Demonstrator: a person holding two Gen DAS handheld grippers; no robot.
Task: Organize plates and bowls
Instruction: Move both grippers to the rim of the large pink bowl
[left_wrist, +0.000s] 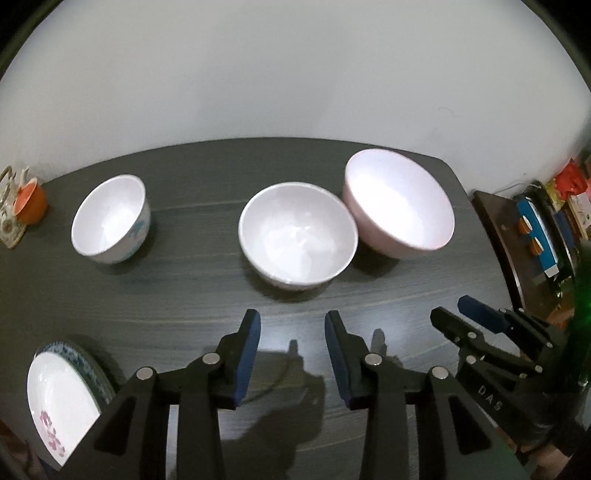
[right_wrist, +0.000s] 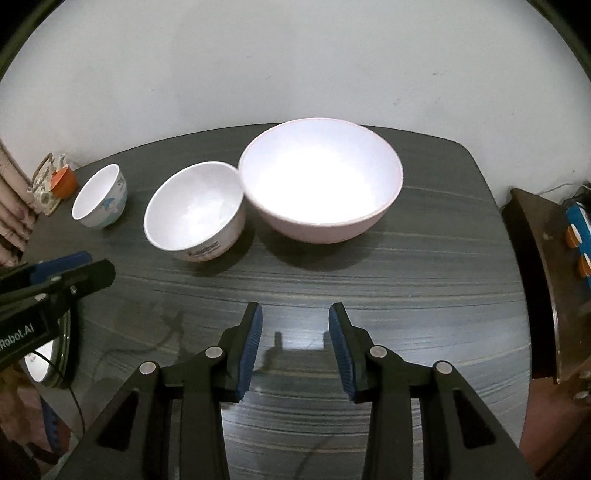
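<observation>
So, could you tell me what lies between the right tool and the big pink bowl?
Only bare dark table lies between the right tool and the pink bowl, as the right wrist view shows.

Three bowls (left_wrist: 298, 240) (left_wrist: 110, 219) (left_wrist: 399, 203) across the far table; two stacked plates (left_wrist: 61, 398) near left; one orange cup (left_wrist: 32, 203) far left.

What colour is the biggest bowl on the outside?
Pale pink, clearest in the right wrist view: biggest bowl.

Bare tabletop (right_wrist: 424, 280) is lying open before three bowls: the pink bowl (right_wrist: 320, 181) is touching the middle bowl (right_wrist: 194, 211); the small bowl (right_wrist: 99, 195) is standing apart.
</observation>
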